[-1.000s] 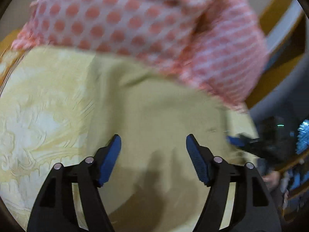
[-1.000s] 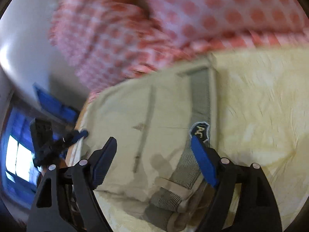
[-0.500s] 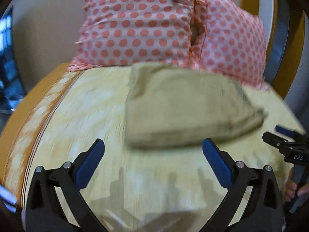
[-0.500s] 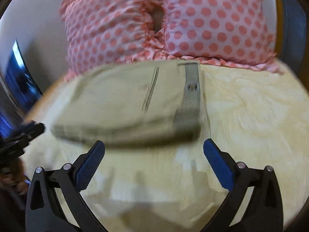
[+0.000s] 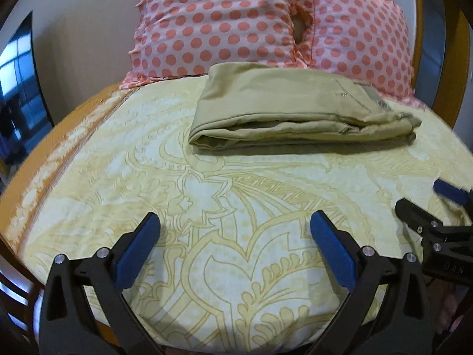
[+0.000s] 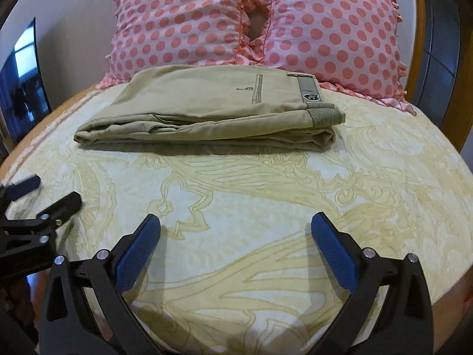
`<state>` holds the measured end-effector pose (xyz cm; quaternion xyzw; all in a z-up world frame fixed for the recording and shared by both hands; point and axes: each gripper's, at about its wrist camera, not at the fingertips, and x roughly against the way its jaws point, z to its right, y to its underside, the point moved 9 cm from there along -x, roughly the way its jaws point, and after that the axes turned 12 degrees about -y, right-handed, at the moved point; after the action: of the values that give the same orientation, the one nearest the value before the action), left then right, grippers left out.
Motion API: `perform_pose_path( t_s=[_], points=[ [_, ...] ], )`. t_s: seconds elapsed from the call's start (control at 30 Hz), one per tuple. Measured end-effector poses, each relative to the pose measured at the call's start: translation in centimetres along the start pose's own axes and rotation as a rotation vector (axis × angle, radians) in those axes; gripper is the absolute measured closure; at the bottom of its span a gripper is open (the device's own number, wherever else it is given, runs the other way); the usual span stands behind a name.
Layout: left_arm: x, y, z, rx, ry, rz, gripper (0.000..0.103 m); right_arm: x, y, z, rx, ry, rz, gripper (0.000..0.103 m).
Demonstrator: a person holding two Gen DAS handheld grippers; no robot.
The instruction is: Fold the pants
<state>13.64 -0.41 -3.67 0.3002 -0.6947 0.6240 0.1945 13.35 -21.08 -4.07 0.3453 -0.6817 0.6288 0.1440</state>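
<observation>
Nearest the left wrist camera, the left gripper is held with its blue-padded fingers spread wide apart, and nothing is caught between them. Beneath it, a yellow bedspread with a raised leaf pattern is seen. At the right edge of that view, the right gripper is partly shown just above the bedspread; its black arm and one blue pad are visible there.

In the right wrist view, the right gripper is likewise seen with its fingers parted wide and empty. The left gripper is glimpsed at the left edge, blurred.

Farther back, well apart from both grippers, the pants are laid on the bedspread as a flat folded stack of several layers. In the right wrist view the pants are shown with the grey ribbed waistband and a small badge turned to the right, and a pocket seam on top.

Behind the pants, two pink pillows with coral dots are propped upright side by side, the stack's far edge lying just against them.
</observation>
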Motion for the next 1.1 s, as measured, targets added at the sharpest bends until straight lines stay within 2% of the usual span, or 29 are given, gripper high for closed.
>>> perform_pose_path(
  t_s=[0.13,0.4,1.1],
  points=[
    [0.18,0.14,0.08,-0.002,-0.003,0.018,0.002,0.2,0.22,-0.1,0.015,0.0,0.036,0.001],
    [0.29,0.23,0.09,0.006,-0.007,0.033,0.002,0.26,0.27,-0.19,0.022,0.003,0.053,0.001],
    [0.26,0.21,0.18,0.006,-0.007,0.037,0.002,0.24,0.27,-0.1,0.022,0.002,0.051,0.001]
  ],
)
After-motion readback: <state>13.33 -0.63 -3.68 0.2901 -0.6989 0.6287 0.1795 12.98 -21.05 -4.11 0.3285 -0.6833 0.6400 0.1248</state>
